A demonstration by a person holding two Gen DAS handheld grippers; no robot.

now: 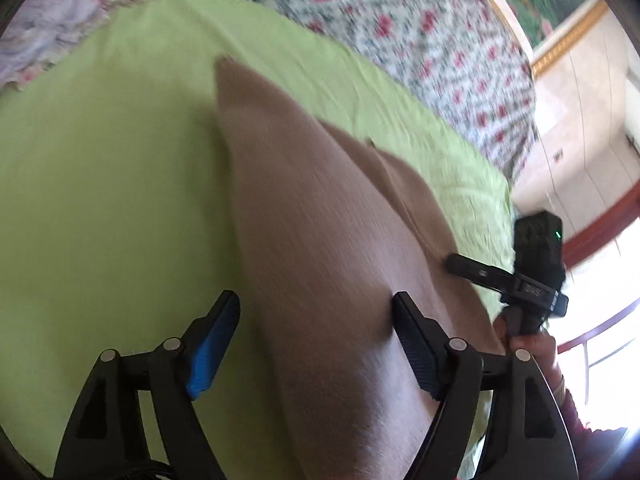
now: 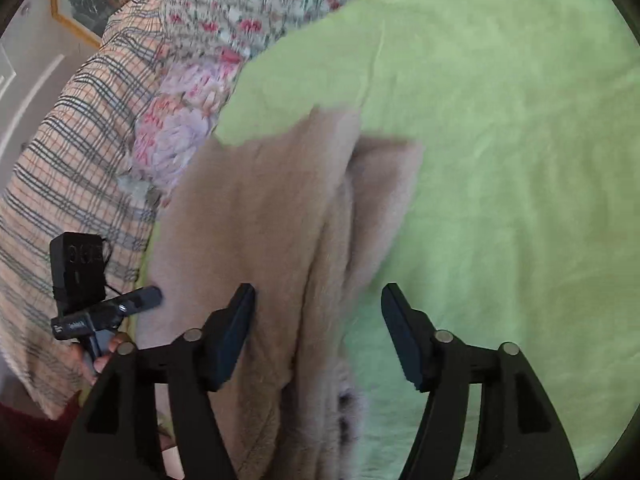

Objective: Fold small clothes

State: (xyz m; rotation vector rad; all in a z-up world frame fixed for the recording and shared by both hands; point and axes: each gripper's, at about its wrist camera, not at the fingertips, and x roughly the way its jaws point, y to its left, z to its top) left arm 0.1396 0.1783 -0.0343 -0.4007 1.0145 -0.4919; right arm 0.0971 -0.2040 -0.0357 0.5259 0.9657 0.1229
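Soft matt cloth, hard black plastic

The tan garment [image 1: 320,248] looks like brushed, slightly fuzzy matt knit; the lime-green sheet [image 1: 112,184] under it is smooth matt woven cloth, faintly creased; the left gripper [image 1: 316,332] and right gripper [image 2: 318,330] are matt black plastic with dull metal pivot pins, one left finger pad [image 1: 210,356] ribbed blue; the floral quilt [image 1: 420,28] is printed cloth

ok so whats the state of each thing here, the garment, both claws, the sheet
beige garment: lying on the sheet, already doubled over in layers, blurred
left claw: open, over the garment, holding nothing
right claw: open, over the garment's edge, holding nothing
green sheet: spread over the bed, lightly creased
plaid cloth: bunched beside the sheet
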